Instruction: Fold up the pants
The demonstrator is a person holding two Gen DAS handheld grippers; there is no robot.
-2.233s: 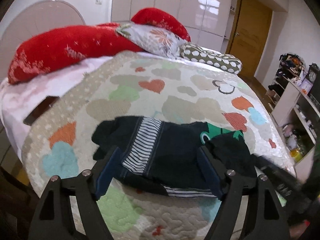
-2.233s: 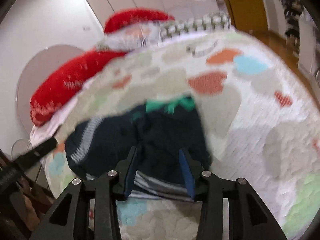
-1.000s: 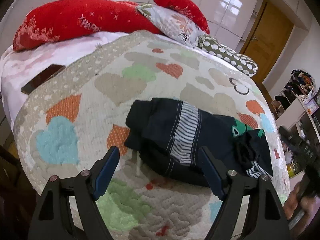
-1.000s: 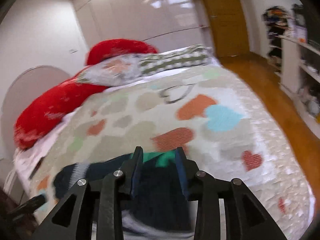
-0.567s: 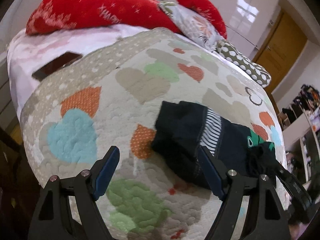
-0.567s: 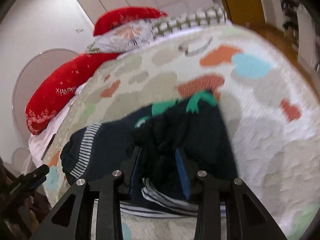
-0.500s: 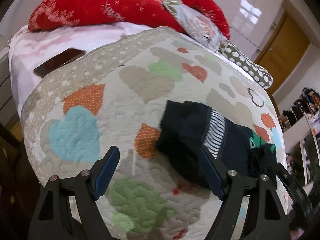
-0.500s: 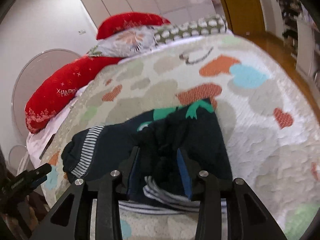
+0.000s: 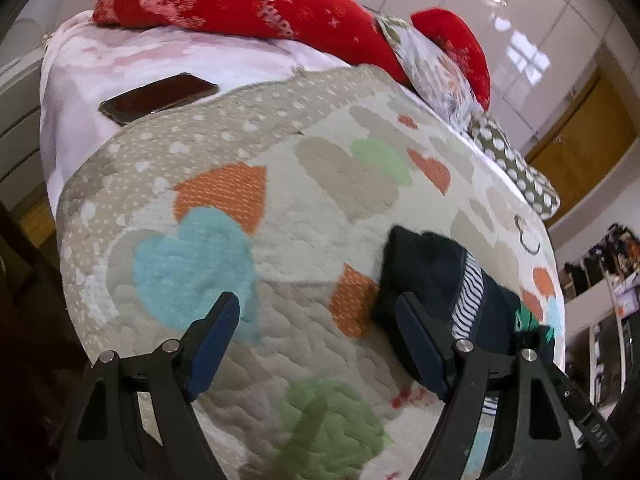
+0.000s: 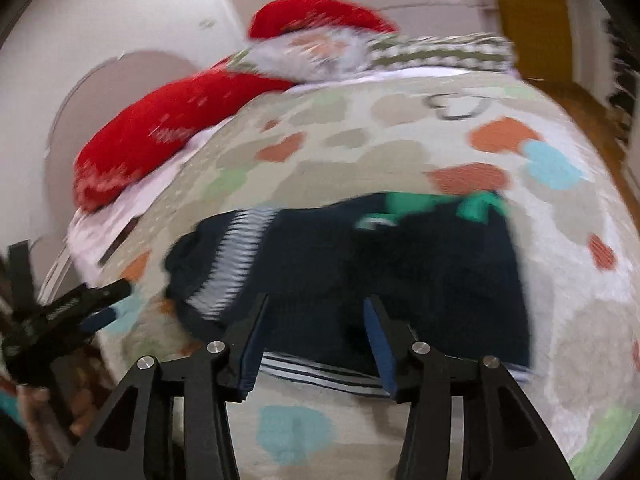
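The dark navy pants (image 10: pixel 380 264), with a white-striped band and a green motif, lie folded on the heart-patterned quilt (image 10: pixel 360 144). My right gripper (image 10: pixel 316 308) hovers over their near edge. Its jaws are opening, the fabric lies below them, and the pads do not press on it. In the left wrist view the pants (image 9: pixel 436 268) lie to the right, just behind the right finger. My left gripper (image 9: pixel 316 312) stands open over bare quilt (image 9: pixel 280 200) with nothing between its fingers. The left gripper (image 10: pixel 72 312) also shows at the left edge of the right wrist view.
A dark phone (image 9: pixel 160 96) lies on the pink sheet near the bed's left edge. Red pillows (image 9: pixel 240 0) and patterned cushions (image 9: pixel 512 160) line the head of the bed. A wooden door (image 9: pixel 580 152) and cluttered shelves (image 9: pixel 616 280) stand to the right.
My left gripper has swung left, away from the pants, still open. My right gripper's jaws have widened and let go of the pants, which now lie flat.
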